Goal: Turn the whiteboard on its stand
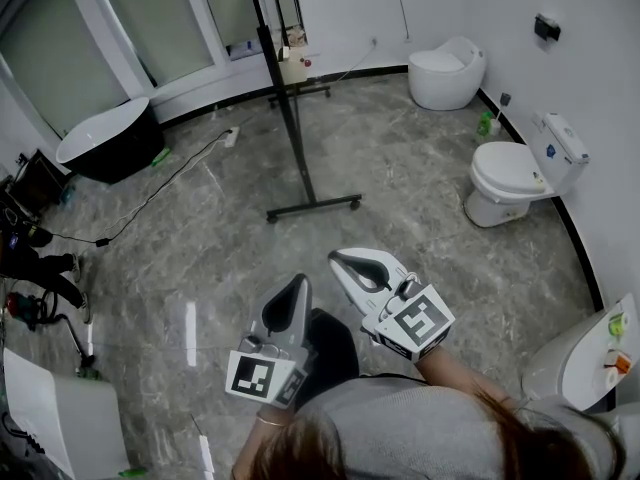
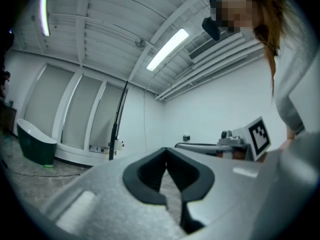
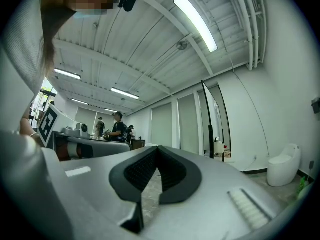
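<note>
The whiteboard stand (image 1: 314,207) is far ahead of you, with the bathtub (image 1: 100,140) to its left and a toilet (image 1: 505,176) to its right.

A glossy grey marble-patterned floor (image 1: 420,168) fills the frame. A black metal stand (image 1: 313,208) with a wheeled foot is set at upper centre. A dark oval bathtub (image 1: 105,143) is placed upper left, two white ceramic toilets (image 1: 510,173) (image 1: 447,71) at right. A thin black cable (image 1: 165,193) is trailed across the left.

whiteboard (image 1: 258,3) top cut off, distant people (image 3: 117,126) tiny
</note>
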Demonstrator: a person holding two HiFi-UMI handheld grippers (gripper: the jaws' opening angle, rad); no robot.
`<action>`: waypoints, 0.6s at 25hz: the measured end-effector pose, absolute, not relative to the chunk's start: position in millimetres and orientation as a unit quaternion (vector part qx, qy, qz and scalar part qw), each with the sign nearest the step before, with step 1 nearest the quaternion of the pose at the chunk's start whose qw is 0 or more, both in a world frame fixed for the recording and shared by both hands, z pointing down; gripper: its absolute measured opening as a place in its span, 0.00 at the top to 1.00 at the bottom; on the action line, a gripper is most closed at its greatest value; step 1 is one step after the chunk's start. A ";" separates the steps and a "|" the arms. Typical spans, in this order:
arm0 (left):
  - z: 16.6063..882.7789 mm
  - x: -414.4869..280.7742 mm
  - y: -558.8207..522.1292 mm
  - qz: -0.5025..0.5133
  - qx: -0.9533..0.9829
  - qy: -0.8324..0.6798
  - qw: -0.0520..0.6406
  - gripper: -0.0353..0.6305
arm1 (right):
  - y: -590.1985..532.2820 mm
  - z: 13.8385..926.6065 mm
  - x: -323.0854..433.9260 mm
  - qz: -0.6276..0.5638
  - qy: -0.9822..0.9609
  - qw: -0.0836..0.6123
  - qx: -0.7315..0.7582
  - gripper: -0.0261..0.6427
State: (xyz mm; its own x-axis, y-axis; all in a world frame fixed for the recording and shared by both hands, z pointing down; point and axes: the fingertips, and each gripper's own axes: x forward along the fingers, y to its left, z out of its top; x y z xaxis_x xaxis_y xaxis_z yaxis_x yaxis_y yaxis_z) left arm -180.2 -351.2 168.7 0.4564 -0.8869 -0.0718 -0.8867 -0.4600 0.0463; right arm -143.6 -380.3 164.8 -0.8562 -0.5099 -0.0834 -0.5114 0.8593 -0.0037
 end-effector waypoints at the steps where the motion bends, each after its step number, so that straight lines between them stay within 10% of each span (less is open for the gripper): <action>1: 168.8 -181.1 -355.5 -0.044 0.854 -0.519 0.002 0.95 | -383.0 164.0 -144.9 0.010 0.963 0.046 -0.264 0.95; 15: 190.3 -216.7 -460.4 -0.055 0.865 -0.498 0.029 0.95 | -479.9 189.6 -184.0 -0.008 0.960 0.026 -0.278 0.95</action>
